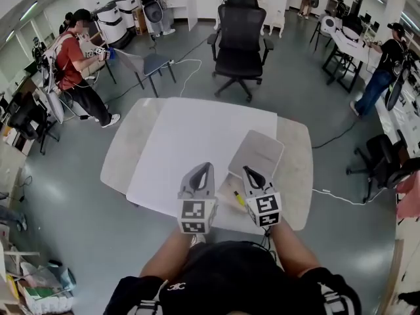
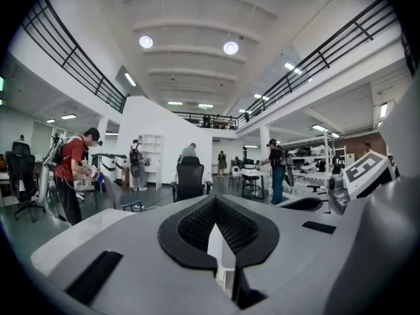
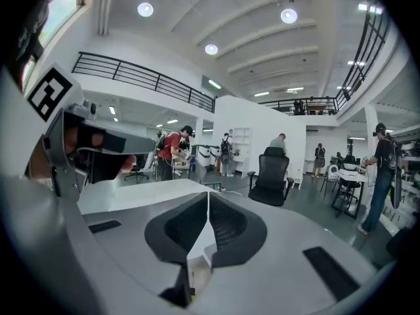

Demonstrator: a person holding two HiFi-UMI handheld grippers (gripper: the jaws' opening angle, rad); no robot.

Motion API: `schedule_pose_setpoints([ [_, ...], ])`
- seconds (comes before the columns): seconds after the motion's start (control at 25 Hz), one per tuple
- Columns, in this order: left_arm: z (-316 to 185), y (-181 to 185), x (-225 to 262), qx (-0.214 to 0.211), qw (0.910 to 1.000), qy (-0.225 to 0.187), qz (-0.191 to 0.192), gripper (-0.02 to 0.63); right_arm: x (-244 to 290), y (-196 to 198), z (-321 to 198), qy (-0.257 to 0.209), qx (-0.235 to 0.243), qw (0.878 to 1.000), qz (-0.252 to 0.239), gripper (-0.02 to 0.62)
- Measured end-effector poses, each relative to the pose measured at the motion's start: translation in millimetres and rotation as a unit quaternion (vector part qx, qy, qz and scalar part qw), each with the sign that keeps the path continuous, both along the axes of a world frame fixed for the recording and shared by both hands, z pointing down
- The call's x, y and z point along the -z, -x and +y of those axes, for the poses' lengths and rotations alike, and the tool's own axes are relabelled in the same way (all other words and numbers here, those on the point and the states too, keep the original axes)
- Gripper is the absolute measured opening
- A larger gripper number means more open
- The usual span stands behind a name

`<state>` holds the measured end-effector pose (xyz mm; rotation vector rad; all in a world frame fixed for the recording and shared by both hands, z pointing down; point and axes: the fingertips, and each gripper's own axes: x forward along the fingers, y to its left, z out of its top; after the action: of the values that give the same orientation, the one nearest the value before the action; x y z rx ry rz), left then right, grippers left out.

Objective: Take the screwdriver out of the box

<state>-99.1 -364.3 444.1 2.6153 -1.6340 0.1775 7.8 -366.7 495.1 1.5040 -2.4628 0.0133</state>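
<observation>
— Grippers first: how do the two stand?

— The left gripper (image 1: 205, 169) has its jaws together, the black pads meeting at the tip, and its own view shows nothing between them. The right gripper (image 1: 250, 171) is closed to a thin slit and is likewise empty. Both hang over the near edge of the table (image 1: 125, 149), side by side and pointing away from the person.

— And the box?

— The box (image 1: 259, 151) sits on the right part of the table, partly on the white sheet (image 1: 197, 143). From the head view it shows a flat, pale top. The right gripper's tip lies at its near edge, but whether the two touch cannot be told.

— Where is the screwdriver?

— A small yellow-and-black thing, seemingly the screwdriver (image 1: 239, 199), lies on the table outside the box. It is between the two grippers, just beside the right one's body and nearer the person than that gripper's tips. Neither gripper holds it.
</observation>
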Motion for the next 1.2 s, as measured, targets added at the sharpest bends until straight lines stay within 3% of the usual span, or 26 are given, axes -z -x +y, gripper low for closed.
schedule_pose_setpoints([
  [0.64,-7.4,6.0,-27.0,-0.009,0.9996,0.027,0.001,0.014,-93.6,-3.3,11.6,0.163,0.02,0.985,0.05,0.015],
  [1.2,-1.3,29.5,-42.6,0.015,0.9987,0.049,0.003,0.014,-172.8,6.6,18.8,0.284,0.069,0.95,0.109,0.057],
])
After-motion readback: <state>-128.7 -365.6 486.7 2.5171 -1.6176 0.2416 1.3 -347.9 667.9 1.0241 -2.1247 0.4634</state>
